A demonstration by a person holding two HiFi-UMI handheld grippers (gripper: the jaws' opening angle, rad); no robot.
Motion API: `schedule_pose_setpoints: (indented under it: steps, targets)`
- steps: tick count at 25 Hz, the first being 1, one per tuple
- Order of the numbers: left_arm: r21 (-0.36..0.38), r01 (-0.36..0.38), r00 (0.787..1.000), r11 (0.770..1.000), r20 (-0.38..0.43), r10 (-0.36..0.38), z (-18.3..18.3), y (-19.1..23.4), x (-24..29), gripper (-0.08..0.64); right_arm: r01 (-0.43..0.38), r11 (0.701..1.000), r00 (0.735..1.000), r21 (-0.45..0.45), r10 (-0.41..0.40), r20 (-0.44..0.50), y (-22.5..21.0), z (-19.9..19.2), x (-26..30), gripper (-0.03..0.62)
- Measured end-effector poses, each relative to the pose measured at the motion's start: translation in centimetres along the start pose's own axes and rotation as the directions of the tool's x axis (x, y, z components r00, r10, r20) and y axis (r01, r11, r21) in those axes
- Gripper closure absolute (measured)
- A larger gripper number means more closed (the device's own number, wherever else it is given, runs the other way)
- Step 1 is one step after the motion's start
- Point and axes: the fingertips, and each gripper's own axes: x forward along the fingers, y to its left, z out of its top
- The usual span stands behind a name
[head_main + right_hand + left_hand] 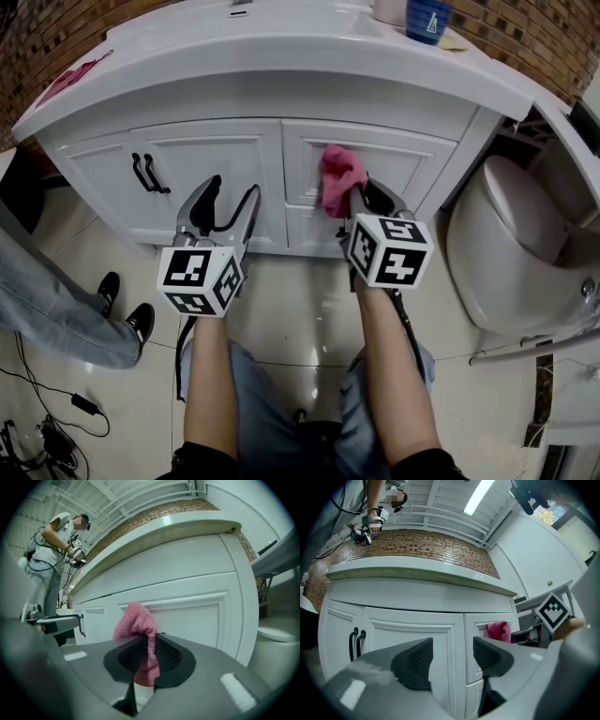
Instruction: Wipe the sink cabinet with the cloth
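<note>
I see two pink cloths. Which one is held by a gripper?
The pink cloth at the right cabinet door, pinched in the right gripper; the other cloth lies on the countertop's left end.

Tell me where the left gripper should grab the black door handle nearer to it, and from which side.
Take the black handle mid-bar, coming straight in from the front with the left gripper, its fingers level on either side. It is a slim upright bar standing off the cabinet door. Its twin sits close beside it, so one finger probably has to slip between them.
</note>
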Motion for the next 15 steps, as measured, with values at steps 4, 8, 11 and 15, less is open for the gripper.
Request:
schedule_pose_setpoints:
  steps: [4,8,11,15]
  targets:
    - [0.006,0.028,1.000,1.000,-0.012,-0.028,-0.4,-1.2,1.0,0.290,0.062,0.998,0.998,-0.031,-0.062,-0.011,-4.0,0.8,-1.9,0.555]
    - [0.016,0.080,0.997,0.997,-0.025,-0.080,-0.9,-3.6,2.3,0.290,0.190,0.979,0.981,-0.066,-0.193,-0.036,-9.9,0.9,-4.2,0.555]
    - [0.011,0.108,0.993,0.994,-0.036,-0.108,-1.2,-4.8,2.8,0.290,0.272,0.962,0.961,0.015,-0.271,-0.051,-14.4,0.4,-6.0,0.555]
    - [0.003,0.122,0.992,0.993,-0.033,-0.122,-1.1,-5.5,3.1,0.290,0.334,0.938,0.943,0.097,-0.331,-0.039,-17.8,0.6,-8.3,0.555]
